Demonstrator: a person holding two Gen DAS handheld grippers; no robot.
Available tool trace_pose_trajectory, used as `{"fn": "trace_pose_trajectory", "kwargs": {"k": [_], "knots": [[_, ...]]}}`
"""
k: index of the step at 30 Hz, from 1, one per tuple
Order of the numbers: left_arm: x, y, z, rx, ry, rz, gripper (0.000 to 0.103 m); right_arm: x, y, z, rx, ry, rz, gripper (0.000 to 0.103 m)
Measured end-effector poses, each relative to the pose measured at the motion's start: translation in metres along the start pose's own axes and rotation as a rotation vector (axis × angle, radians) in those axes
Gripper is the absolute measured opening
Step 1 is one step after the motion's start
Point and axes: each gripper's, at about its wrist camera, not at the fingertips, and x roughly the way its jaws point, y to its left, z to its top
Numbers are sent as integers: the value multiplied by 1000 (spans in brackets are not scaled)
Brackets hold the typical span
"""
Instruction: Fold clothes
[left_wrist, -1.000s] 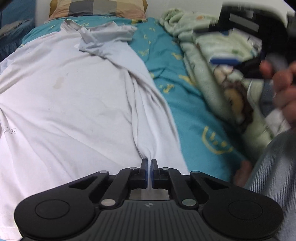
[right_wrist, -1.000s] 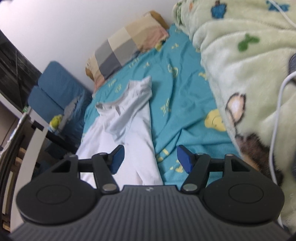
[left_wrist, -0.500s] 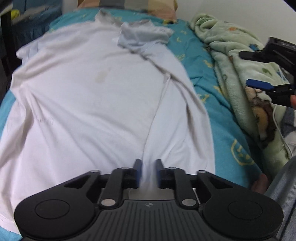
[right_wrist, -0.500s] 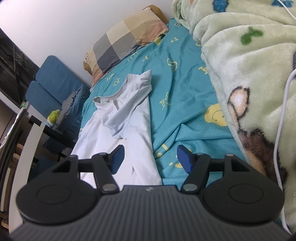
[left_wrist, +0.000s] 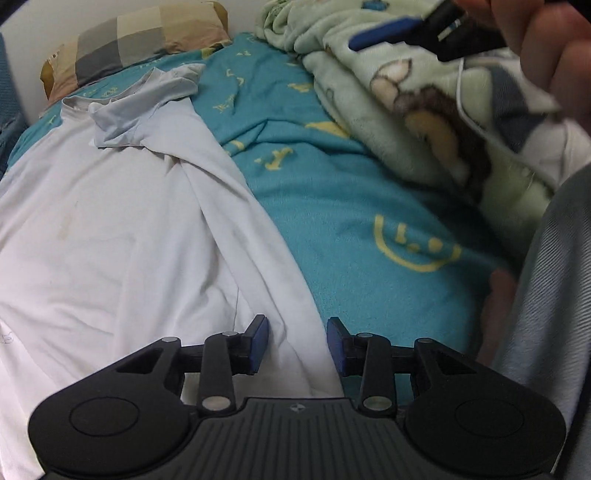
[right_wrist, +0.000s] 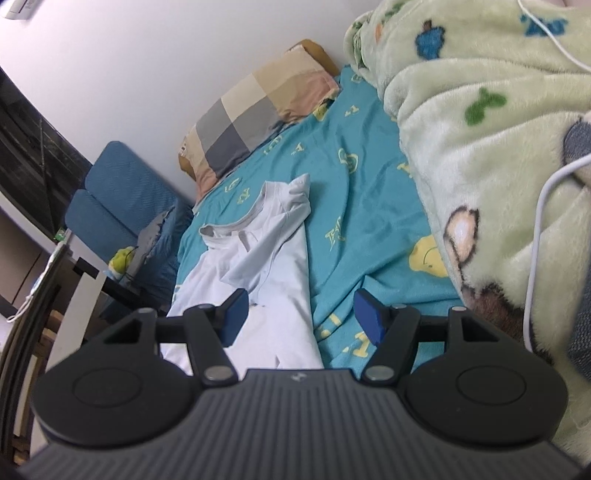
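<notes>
A white T-shirt lies spread on the teal bedsheet, its collar toward the pillow and one sleeve folded over near the neck. My left gripper is open, its jaws apart over the shirt's right hem edge, holding nothing. My right gripper is open and empty, held above the bed; the shirt lies below and ahead of it. The right gripper also shows in the left wrist view at the top right, in a hand.
A checked pillow lies at the head of the bed. A pale green fleece blanket with a white cable is heaped along the right side. A blue chair stands to the left of the bed.
My left gripper was shut on the shirt's hem; it has opened and let the cloth go. The shirt's right side now lies flat. The right gripper stayed open, shifting slightly.
</notes>
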Motion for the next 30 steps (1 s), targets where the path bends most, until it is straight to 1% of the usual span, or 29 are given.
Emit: {"fn": "trace_pose_trajectory", "kwargs": {"k": [1, 2, 3, 4, 6, 9, 11, 13, 15, 17, 18, 19, 20, 23, 24, 25, 26, 28, 30], "knots": [[0, -1, -1, 10, -11, 4, 41, 1, 0, 0, 0, 5, 4, 66], [0, -2, 1, 17, -15, 11, 34, 2, -1, 0, -1, 7, 6, 66], [0, -2, 3, 21, -23, 14, 22, 3, -1, 0, 1, 8, 7, 66], [1, -2, 5, 17, -26, 13, 2, 4, -2, 1, 5, 8, 7, 66], [2, 1, 9, 8, -33, 7, 1, 4, -5, 2, 16, 6, 11, 66], [-13, 12, 14, -33, -68, -42, 1, 3, -9, 5, 33, 0, 19, 66], [-37, 30, 18, -114, -100, -112, 1, 2, -11, 6, 43, -8, 27, 66], [-64, 58, 18, -223, -137, -186, 1, 1, -11, 6, 46, -10, 37, 66], [-82, 95, 13, -363, -146, -237, 1, 4, -9, 6, 37, 2, 38, 66], [-92, 131, 2, -497, -142, -258, 1, 9, -4, 4, 11, 20, 31, 66], [-94, 146, -5, -541, -131, -244, 1, 11, -1, 3, -3, 34, 29, 66], [-91, 159, -12, -566, -108, -210, 1, 14, 3, 1, -19, 46, 24, 66], [-86, 170, -17, -584, -70, -164, 1, 17, 6, 0, -35, 57, 16, 66], [-60, 193, -31, -636, 83, -54, 1, 28, 14, -4, -76, 98, -9, 66], [-54, 196, -33, -644, 120, -41, 1, 33, 17, -5, -85, 115, -15, 66], [-52, 196, -33, -644, 137, -32, 1, 39, 19, -5, -89, 134, -20, 66], [-52, 195, -31, -633, 134, -33, 2, 45, 21, -5, -93, 149, -23, 66], [-60, 192, -27, -606, 101, -47, 2, 58, 26, 0, -74, 167, 0, 66], [-70, 186, -23, -572, 67, -29, 8, 74, 33, 8, -67, 173, 20, 66]]}}
